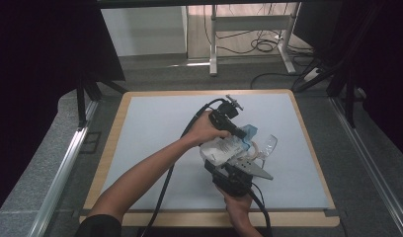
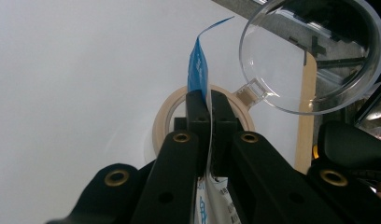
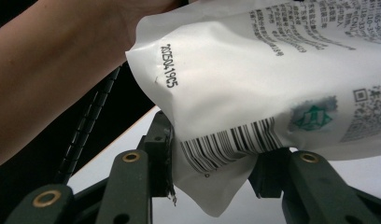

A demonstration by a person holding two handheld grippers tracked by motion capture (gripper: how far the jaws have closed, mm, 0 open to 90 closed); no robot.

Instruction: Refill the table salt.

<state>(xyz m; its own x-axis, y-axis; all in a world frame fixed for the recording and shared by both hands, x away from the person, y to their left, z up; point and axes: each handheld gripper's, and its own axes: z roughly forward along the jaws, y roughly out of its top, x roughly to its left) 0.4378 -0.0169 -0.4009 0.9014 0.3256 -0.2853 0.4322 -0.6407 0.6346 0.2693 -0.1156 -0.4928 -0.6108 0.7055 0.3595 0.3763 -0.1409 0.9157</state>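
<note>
Pouch [image 3: 254, 79] is pinched by both the left gripper [image 2: 209, 105] and right gripper [image 3: 214, 163]; film could be torn if pulled apart.

pouch [image 3: 272, 84] print (cropped, partly unreadable)

Black left gripper [image 1: 237, 132], right gripper [image 1: 237, 170]; brass rivets; black cables; grey three-cornered plate; dark sleeve.

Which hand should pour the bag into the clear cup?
Probably the left. The left gripper pinches the bag's blue top edge near the clear cup, so it can tip it. The right gripper grips the bag's bottom, steadying it.
</note>
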